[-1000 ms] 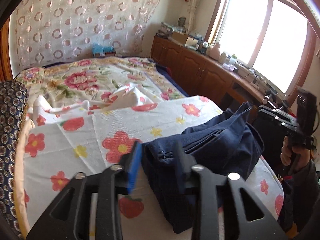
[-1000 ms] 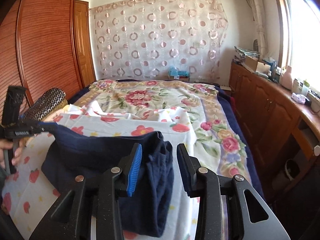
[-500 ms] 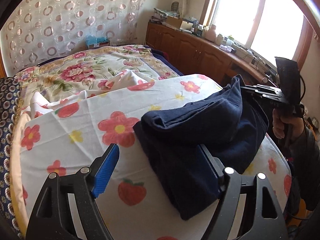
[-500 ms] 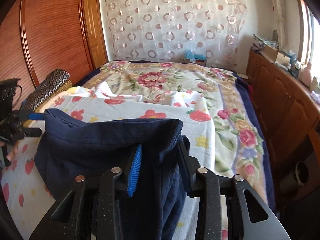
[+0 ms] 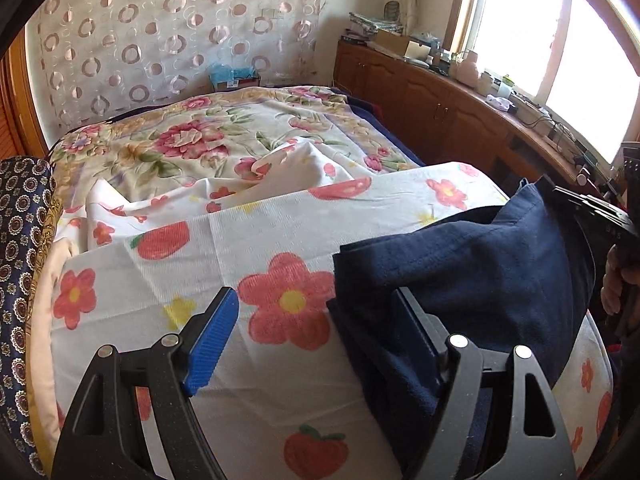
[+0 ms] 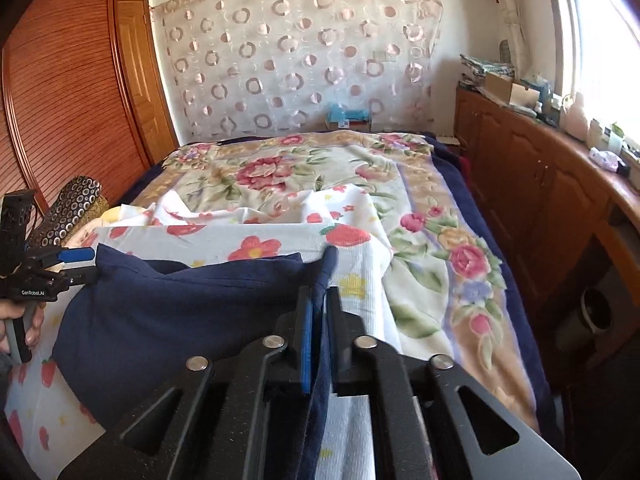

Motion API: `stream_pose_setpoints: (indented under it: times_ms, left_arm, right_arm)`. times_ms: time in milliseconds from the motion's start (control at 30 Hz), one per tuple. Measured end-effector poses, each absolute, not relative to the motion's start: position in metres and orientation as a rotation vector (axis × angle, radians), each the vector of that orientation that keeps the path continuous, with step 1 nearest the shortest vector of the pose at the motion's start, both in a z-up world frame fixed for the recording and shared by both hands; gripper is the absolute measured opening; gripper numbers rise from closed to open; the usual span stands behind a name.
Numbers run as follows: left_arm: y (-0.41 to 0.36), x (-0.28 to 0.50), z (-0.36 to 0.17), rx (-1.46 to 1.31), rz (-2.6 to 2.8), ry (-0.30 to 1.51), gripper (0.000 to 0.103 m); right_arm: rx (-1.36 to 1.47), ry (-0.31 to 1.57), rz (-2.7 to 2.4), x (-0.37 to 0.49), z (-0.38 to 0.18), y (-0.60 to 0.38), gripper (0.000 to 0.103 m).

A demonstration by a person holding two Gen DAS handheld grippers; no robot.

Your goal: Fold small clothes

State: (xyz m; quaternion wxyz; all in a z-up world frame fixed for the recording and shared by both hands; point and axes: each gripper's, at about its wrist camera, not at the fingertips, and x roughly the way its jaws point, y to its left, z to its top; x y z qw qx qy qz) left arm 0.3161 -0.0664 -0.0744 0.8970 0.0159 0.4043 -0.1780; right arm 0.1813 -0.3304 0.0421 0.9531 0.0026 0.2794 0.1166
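Observation:
A folded navy garment point(image 5: 472, 280) lies on the white flower-print sheet point(image 5: 248, 248) at the near end of the bed. My left gripper point(image 5: 316, 320) is open wide, its right finger against the garment's near left edge, its blue-padded finger over bare sheet. My right gripper point(image 6: 318, 304) is shut on the garment's right corner point(image 6: 326, 268), with cloth pinched between the pads. The garment point(image 6: 180, 312) spreads left from there toward the left gripper point(image 6: 76, 264). The right gripper point(image 5: 592, 212) also shows at the garment's far right in the left wrist view.
A floral bedspread point(image 6: 280, 168) covers the far bed. A patterned dark roll point(image 5: 20, 240) lies along the left edge. Wooden cabinets point(image 6: 540, 192) with clutter run along the right under the window. A wooden wardrobe point(image 6: 60, 100) stands at left.
My left gripper opened and let go of the garment, then drew back a little. My right gripper closed on the garment's right corner.

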Motion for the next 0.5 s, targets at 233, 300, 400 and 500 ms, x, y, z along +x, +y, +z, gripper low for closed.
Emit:
stream_pose_setpoints:
  times_ms: [233,300,400,500]
  left_arm:
    - [-0.07,0.319,-0.079,0.018,-0.386,0.855,0.079]
    - [-0.07,0.318,-0.08,-0.002,-0.408,0.865,0.079]
    - [-0.071,0.315,-0.08,-0.036,-0.454,0.875,0.079]
    - [-0.074,0.315,-0.082,-0.057,-0.484,0.896,0.077]
  right_arm:
    - [-0.038,0.606,0.273,0.177,0.042,-0.319,0.055]
    - [-0.042,0.642,0.262,0.183,0.034,-0.32,0.057]
    - [-0.024,0.692,0.25,0.193,0.028,-0.323,0.06]
    - [0.008,0.732,0.273,0.207,0.024,-0.323,0.062]
